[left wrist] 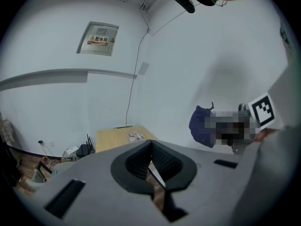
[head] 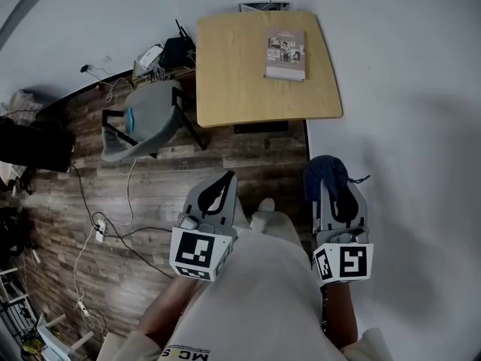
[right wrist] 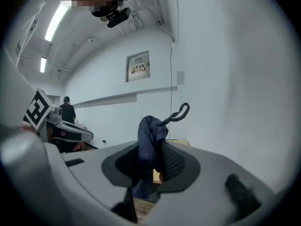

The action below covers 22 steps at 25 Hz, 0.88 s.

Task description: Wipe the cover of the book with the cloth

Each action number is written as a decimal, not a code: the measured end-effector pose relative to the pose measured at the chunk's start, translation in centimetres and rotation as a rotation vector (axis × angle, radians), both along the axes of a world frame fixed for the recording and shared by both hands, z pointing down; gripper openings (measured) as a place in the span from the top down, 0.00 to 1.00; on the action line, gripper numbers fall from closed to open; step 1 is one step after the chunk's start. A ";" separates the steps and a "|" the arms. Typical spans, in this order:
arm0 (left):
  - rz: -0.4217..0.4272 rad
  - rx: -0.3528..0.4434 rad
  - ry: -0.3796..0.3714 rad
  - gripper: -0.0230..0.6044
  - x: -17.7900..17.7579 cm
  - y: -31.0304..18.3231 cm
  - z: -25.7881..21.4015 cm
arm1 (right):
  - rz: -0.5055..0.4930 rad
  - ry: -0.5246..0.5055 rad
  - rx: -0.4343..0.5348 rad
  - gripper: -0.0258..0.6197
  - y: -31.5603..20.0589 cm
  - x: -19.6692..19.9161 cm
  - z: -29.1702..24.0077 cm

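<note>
While the right gripper's [right wrist: 157, 149] two ribbed black pads pinch a dark blue knitted cloth [right wrist: 149, 128], the fabric bunches up above the jaws and a small loop of cord [right wrist: 181, 112] pokes out at the top. It looks a fair hold, though only a fold is caught. Over on the left gripper [left wrist: 151, 145], the jaws are pressed together with nothing between them.

Both tools hang out in front of the person's pale shirt, above the dark wood-plank floor [head: 225, 156]. Look further out: the thin grey book with small pictures on its cover [head: 285, 53] lies flat, cover up, toward the far side of the light wooden table with rounded corners [head: 233, 96], well apart from both grippers. No wiping yet; I judge the approach to be the step in hand.

What can go wrong from here? The cloth is gripped as a bunch, so a hard drag across the cover could tug it out of the pads. The book looks light and nothing pins it, so a one-handed swipe could shove it over the smooth top toward the wall-side edge unless the empty left gripper steadies it. A grey chair [head: 146, 119] also stands just beside the table's left side, with cables [head: 128, 190] trailing on the floor, a snag or a trip on the way in.
</note>
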<state>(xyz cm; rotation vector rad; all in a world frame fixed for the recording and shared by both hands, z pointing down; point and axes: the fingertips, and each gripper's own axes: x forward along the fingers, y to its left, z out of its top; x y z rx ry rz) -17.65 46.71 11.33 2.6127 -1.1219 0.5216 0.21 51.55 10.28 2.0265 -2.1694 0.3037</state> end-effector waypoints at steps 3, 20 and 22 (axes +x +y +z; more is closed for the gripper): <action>-0.011 -0.011 -0.011 0.95 0.6 -0.6 0.2 | 0.000 -0.021 -0.010 0.80 -0.6 1.2 0.4; -0.002 -0.039 0.016 0.95 2.6 -18.7 2.4 | 0.017 0.002 -0.069 0.79 -17.4 2.8 2.1; 0.002 -0.047 0.026 0.95 2.5 -21.8 2.1 | 0.031 -0.003 -0.072 0.79 -20.0 2.9 1.8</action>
